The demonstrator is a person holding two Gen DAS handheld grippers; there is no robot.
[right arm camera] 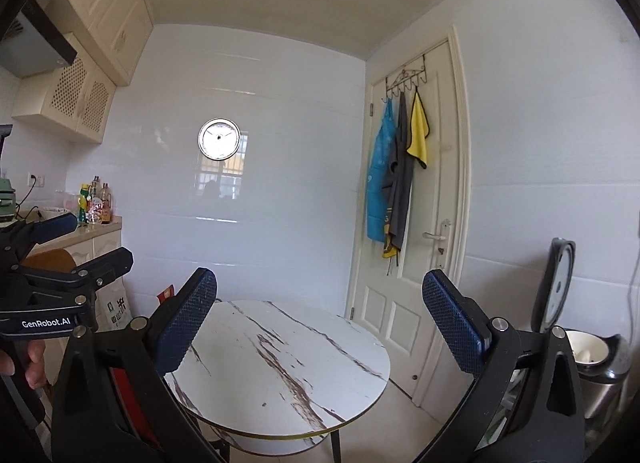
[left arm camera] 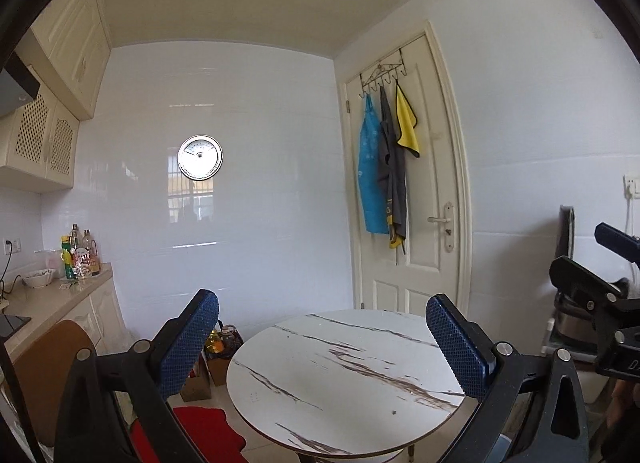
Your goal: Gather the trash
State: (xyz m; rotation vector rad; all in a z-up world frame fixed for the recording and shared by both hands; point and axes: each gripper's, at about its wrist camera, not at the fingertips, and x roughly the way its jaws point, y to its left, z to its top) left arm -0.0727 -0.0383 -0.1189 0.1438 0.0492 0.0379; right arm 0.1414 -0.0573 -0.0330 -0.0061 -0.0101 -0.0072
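My left gripper (left arm camera: 322,299) is open, with nothing between its blue pads, and points level over a round white marble-pattern table (left arm camera: 344,375). The right gripper (right arm camera: 320,277) is open and empty too, above the same table (right arm camera: 280,363). A tiny dark speck (left arm camera: 394,413) lies near the table's front edge, also seen as the speck (right arm camera: 264,405) in the right wrist view. A steel bin (right arm camera: 596,367) with its lid (right arm camera: 560,283) raised stands at the right, with something white inside. Each view catches the other gripper at its edge: the right gripper (left arm camera: 578,249) and the left gripper (right arm camera: 100,239).
A kitchen counter (left arm camera: 52,299) with bottles (left arm camera: 80,255) and a bowl runs along the left. A brown chair (left arm camera: 52,367) with a red cushion (left arm camera: 208,431) stands beside the table, and boxes (left arm camera: 216,363) sit on the floor. A closed door (left arm camera: 416,223) hung with aprons is behind. A hand (right arm camera: 32,363) holds the left gripper.
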